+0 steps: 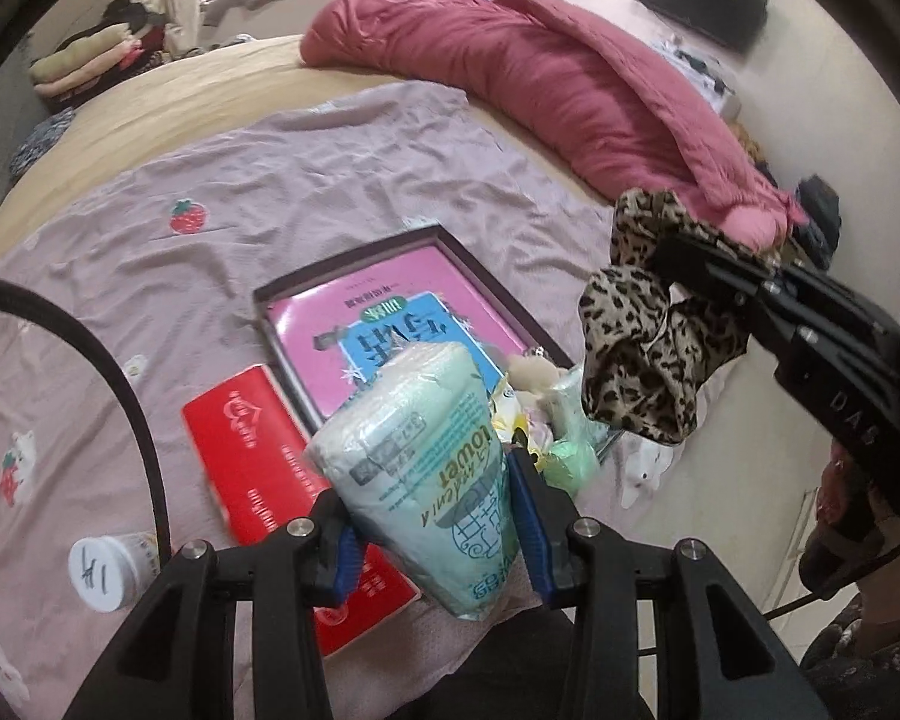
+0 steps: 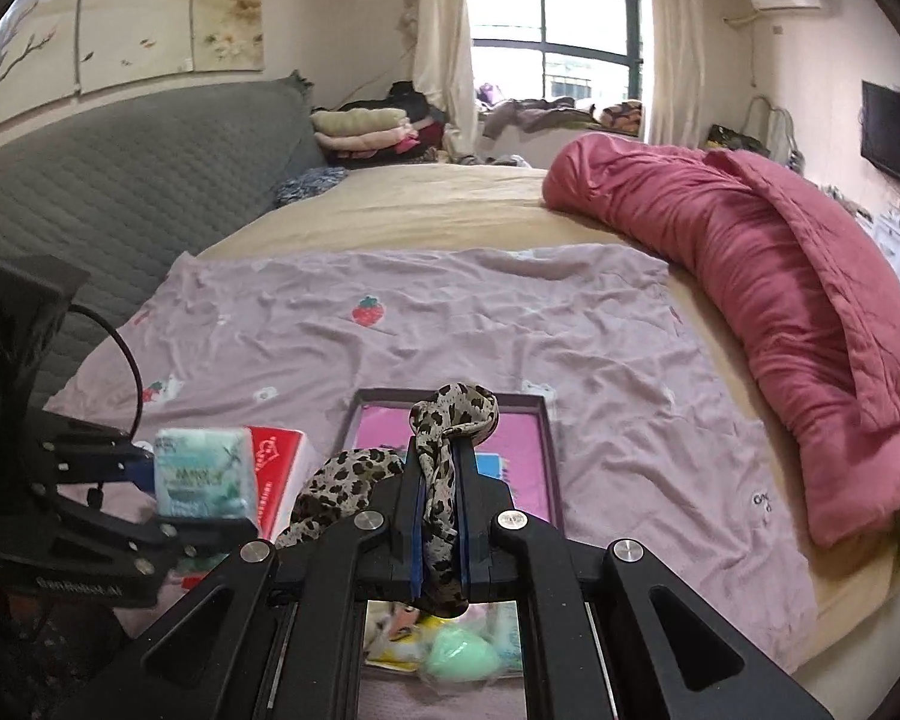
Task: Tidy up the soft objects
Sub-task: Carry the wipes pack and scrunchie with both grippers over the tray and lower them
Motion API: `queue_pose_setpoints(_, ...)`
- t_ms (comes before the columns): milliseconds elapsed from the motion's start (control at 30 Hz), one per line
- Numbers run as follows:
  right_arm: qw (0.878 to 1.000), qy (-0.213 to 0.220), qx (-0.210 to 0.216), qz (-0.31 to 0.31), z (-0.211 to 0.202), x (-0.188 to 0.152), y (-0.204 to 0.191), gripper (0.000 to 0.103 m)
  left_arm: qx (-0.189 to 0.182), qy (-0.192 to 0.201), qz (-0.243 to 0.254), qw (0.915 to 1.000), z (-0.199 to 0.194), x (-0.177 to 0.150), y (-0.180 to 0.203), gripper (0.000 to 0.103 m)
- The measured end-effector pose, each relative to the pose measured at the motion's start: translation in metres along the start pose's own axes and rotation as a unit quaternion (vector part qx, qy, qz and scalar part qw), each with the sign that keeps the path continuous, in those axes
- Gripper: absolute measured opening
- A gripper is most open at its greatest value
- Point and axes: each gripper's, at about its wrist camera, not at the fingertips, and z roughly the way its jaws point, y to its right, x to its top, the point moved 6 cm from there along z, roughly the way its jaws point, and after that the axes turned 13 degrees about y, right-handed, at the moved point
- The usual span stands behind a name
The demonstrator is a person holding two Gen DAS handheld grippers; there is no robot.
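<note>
Clamping a pale green tissue pack [image 1: 426, 480] between its blue-padded jaws, the left hand-held gripper [image 1: 432, 516] holds it raised above the near edge of the bed [image 1: 210, 90], over a lilac strawberry-print sheet [image 1: 330, 180]. A white-capped jar [image 1: 105, 570] lies on the sheet toward the near left, beside a black cable [image 1: 126, 372]. Just right of it, a red packet [image 1: 264, 468] rests flat on the sheet, touching the left side of a dark-rimmed shallow box [image 1: 354, 264] that holds a pink and blue booklet [image 1: 366, 324]. At the box's near right corner sits a heap of small soft items [image 1: 546, 420], among them a mint-green ball [image 2: 459, 657] in a clear wrapper, seen in the right wrist view. Farther right, the right hand-held gripper [image 2: 438, 516] is closed tight on a leopard-print scrunchie [image 2: 450, 420], which hangs in the air above the box, its loose loop drooping to one side. A rose-pink quilt [image 2: 780, 276] lies bunched along the far right edge of the bed, well apart from both tools. Folded clothes [image 2: 360, 132] are stacked near the far left corner, by the grey padded headboard [image 2: 120, 180].
</note>
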Motion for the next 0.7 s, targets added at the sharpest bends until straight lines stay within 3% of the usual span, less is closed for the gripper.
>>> queue_pose_setpoints(433,0.996,-0.061,-0.027,0.06,0.056,-0.06,0.037,0.009,0.007,-0.036,0.025,0.999,0.061,-0.015,0.016,0.043)
queue_pose_setpoints(700,0.993,-0.095,-0.032,0.055,0.083,-0.095,0.039,0.01,0.012,-0.057,0.027,0.9979,0.09,-0.029,0.011,0.043)
